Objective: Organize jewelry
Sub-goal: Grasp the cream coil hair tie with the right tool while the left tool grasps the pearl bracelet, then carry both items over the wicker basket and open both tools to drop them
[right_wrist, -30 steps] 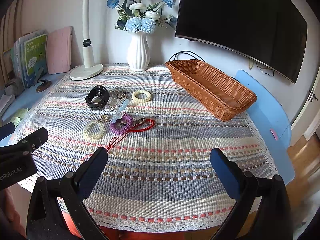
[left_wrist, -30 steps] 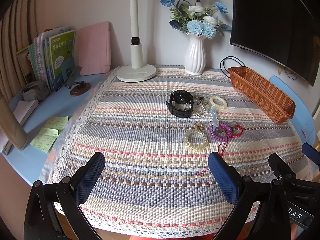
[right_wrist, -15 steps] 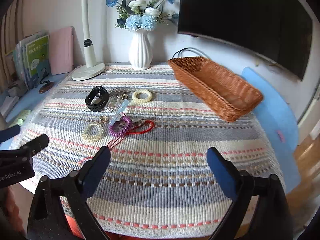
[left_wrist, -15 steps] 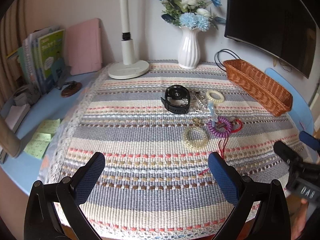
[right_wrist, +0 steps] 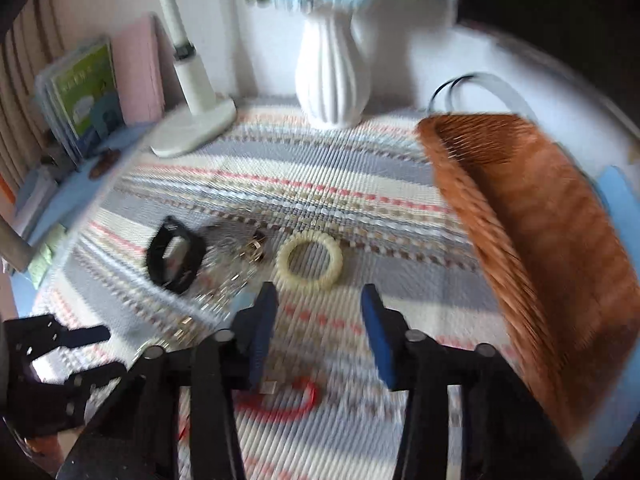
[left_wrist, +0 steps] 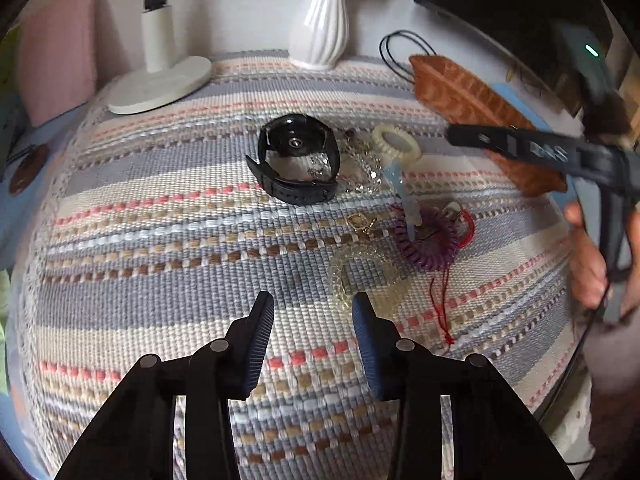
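Jewelry lies clustered mid-cloth (left_wrist: 160, 280) — one black watch (left_wrist: 296, 164), one cream bracelet (right_wrist: 310, 265), one purple coil (left_wrist: 428, 240), one clear bracelet (left_wrist: 360, 276), one red cord (right_wrist: 288, 400) — beside one wicker basket (right_wrist: 540, 240) with nothing visible inside, while left gripper (left_wrist: 313, 320) and right gripper (right_wrist: 318, 320) hover narrowly parted, holding nothing.

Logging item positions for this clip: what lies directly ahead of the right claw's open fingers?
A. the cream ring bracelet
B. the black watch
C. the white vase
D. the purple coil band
A: in the right wrist view the cream ring bracelet lies just beyond the open right claw.
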